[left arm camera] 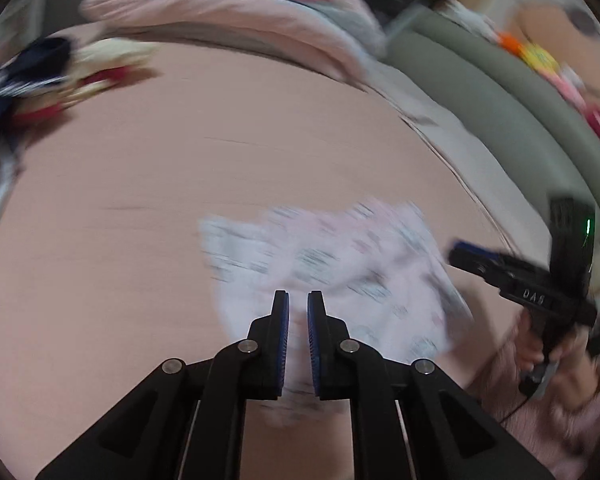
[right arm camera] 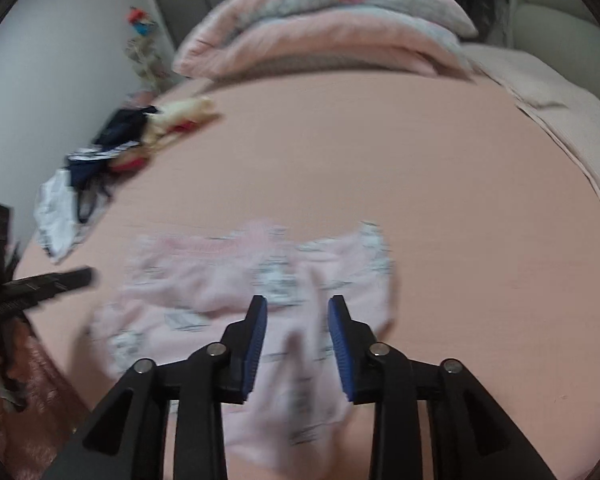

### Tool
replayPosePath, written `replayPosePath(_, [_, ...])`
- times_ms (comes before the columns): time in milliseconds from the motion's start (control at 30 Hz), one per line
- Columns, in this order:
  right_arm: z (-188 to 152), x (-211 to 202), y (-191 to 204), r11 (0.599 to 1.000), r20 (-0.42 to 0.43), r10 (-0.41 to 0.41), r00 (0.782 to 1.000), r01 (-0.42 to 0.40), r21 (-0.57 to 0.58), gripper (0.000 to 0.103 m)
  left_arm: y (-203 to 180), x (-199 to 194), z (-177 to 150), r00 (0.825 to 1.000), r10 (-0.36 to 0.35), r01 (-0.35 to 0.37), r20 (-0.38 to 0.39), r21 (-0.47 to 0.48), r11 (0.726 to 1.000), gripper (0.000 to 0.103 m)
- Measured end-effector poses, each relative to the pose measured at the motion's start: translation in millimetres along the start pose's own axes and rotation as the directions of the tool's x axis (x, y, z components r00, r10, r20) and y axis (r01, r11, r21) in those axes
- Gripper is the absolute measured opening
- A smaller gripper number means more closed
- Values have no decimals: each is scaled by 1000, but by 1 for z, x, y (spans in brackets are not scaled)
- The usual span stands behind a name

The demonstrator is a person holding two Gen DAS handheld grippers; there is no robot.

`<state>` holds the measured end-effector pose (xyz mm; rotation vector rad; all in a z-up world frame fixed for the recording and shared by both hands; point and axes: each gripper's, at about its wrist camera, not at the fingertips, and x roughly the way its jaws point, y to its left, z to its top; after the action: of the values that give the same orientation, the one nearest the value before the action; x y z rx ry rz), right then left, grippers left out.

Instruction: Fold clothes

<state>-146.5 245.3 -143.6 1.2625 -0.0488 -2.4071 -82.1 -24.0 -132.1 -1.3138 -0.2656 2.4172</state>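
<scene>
Clothes for folding came in two lots. Pink bed sheet [right arm camera: 440,184] spread wide ahead of both sets of jaws, prob. chosen as a flat, roomy work surface. Folded pink-and-grey quilt [right arm camera: 320,28] stacked at far end, well beyond the jaws, likely parked there to keep the middle free. Grey sofa [left arm camera: 500,92] ran along the far right of left jaws, w/ small bright toys on top, too blurred to name.

Loose pile of garments [right arm camera: 96,160] (dark blue, white, cream, red) sat far ahead-left of right jaws, well apart from the working spot; looked unsorted, crumpled, so prob. a waiting stock, tho could not be settled from one look.

Pale pink printed garment [right arm camera: 260,280] lay rumpled on sheet directly under and just ahead of both sets of jaws, centred there presumably for two-handed reach. Heavy motion blur; edges, sleeves or legs not distinguishable, nor whether any fold sat in it.

Left gripper [left arm camera: 298,300] hung over near edge of garment, jaws nearly together w/ a slim gap, cloth visible behind gap; pinched on fabric or not, could not tell. Right gripper [right arm camera: 296,308] hung over garment's middle-near part, jaws spread wide, nothing between pads, released. Right gripper also seen from left cam, at right of left jaws, held in a hand [left arm camera: 540,344] w/ pink sleeve.
</scene>
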Motion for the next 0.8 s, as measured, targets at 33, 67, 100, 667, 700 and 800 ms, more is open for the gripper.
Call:
replayPosePath(33, [-4,9,6,999,-38,2,999,-3,-33,42,-10,12,-4,999,26,-24,-42,50,998,8])
replayPosePath(67, [-9,18,13,998,-76,2,997,-7,-65,42,-15,23,-10,993,80,-71,-85,99,993,8])
replayPosePath(100, [-13,27,19,995,-114,2,993,-13,-97,41,-17,33,-17,980,157,-138,-124,148,979,9])
replayPosePath(667, [-38,36,70,944,-178,-90,980,27,-330,35,-44,38,-21,979,166,-130,-117,266,955,23])
replayPosePath(700, [-43,38,69,935,-182,-108,977,37,-354,35,-46,41,-26,973,194,-148,-128,305,941,24])
replayPosePath(800, [-44,27,44,954,-203,-143,969,80,-288,34,-31,28,-25,939,311,-257,-146,304,917,26])
